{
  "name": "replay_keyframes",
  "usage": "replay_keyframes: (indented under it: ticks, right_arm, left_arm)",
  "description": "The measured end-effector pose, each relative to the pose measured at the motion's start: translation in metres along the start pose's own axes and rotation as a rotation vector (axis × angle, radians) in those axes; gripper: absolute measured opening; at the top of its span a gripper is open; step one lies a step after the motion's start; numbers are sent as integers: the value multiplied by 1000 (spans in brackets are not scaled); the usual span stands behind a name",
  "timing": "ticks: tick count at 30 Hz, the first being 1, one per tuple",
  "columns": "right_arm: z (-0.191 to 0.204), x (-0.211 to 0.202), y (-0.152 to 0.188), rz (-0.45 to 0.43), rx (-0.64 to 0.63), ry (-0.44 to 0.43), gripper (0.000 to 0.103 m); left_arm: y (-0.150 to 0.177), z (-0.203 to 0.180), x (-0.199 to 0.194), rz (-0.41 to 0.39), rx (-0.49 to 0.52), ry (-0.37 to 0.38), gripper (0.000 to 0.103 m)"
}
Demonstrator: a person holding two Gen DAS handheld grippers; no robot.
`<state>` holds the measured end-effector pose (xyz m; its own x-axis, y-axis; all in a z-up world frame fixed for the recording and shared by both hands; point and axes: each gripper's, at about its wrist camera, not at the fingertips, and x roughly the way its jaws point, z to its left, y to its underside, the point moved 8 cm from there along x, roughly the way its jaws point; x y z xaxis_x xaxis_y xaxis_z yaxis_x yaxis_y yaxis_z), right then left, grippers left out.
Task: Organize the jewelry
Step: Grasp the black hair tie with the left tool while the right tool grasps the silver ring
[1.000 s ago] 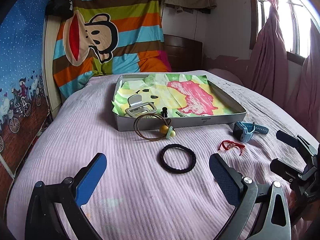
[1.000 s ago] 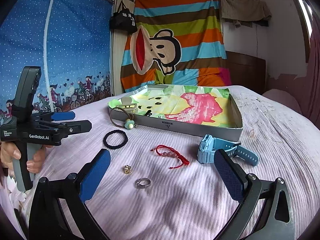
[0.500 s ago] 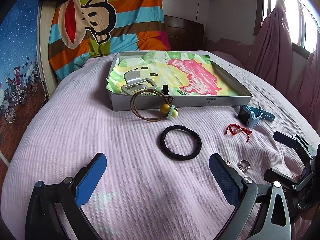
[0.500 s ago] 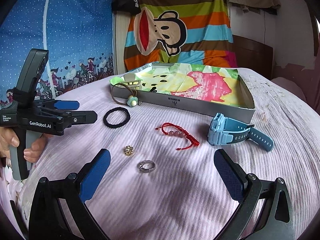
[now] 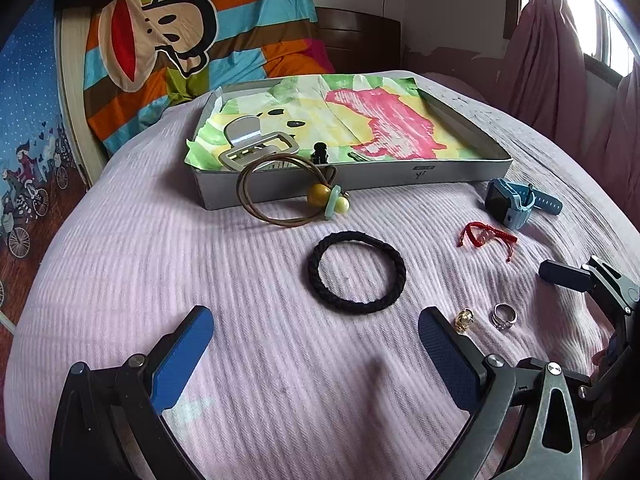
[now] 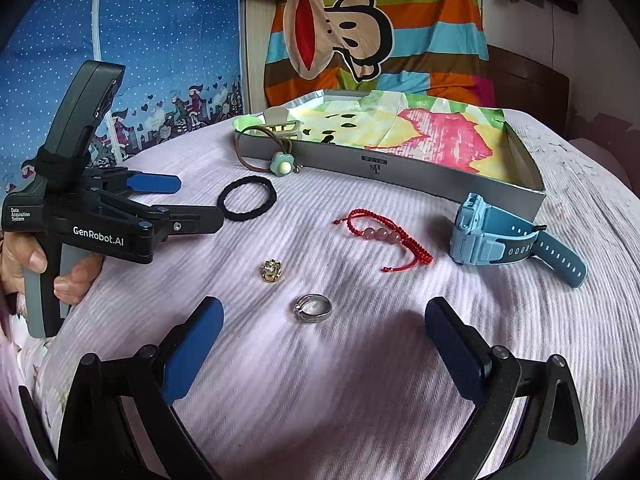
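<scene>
Jewelry is seen spread on a pink ribbed bedspread before a striped monkey blanket. From the left wrist, one black hair band is framed ahead of the left gripper, spread wide and empty. From the right wrist, one silver ring is seen just ahead of the right gripper, likewise agape; one gold charm, one red bracelet and one blue watch are counted near the box.

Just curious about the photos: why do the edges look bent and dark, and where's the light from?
Left wrist view: fisheye curves the bed; bright window at upper right. Right wrist view: same bending, black corners, a soft shadow beside the silver ring.
</scene>
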<state>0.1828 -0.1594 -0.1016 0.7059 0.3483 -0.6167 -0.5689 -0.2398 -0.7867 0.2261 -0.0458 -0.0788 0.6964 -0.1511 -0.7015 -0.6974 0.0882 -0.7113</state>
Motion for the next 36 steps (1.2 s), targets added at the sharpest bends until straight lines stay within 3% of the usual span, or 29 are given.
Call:
replay_keyframes:
  ticks: [3, 5, 13, 23, 26, 34, 36]
  right_arm:
    - [2, 5, 1, 21, -4, -13, 78]
    - [3, 6, 2, 30, -3, -20, 75]
    - [5, 13, 4, 52, 0, -40, 49]
    - [0, 19, 6, 68, 34, -49, 31]
    - [0, 21, 6, 73, 30, -44, 26]
    - [1, 22, 6, 77, 28, -50, 18]
    - [2, 22, 6, 76, 28, -50, 18]
  left_arm:
    - [1, -4, 5, 12, 24, -3, 103]
    - [0, -6, 8, 16, 35, -5, 102]
    - [-1, -11, 13, 8, 58, -23, 89]
    - [-5, -16, 16, -7, 77, -27, 72]
    - [-4, -18, 17, -9, 88, -27, 63]
    - [-1, -21, 14, -28, 96, -10, 23]
    - [0, -21, 13, -32, 95, -3, 17]
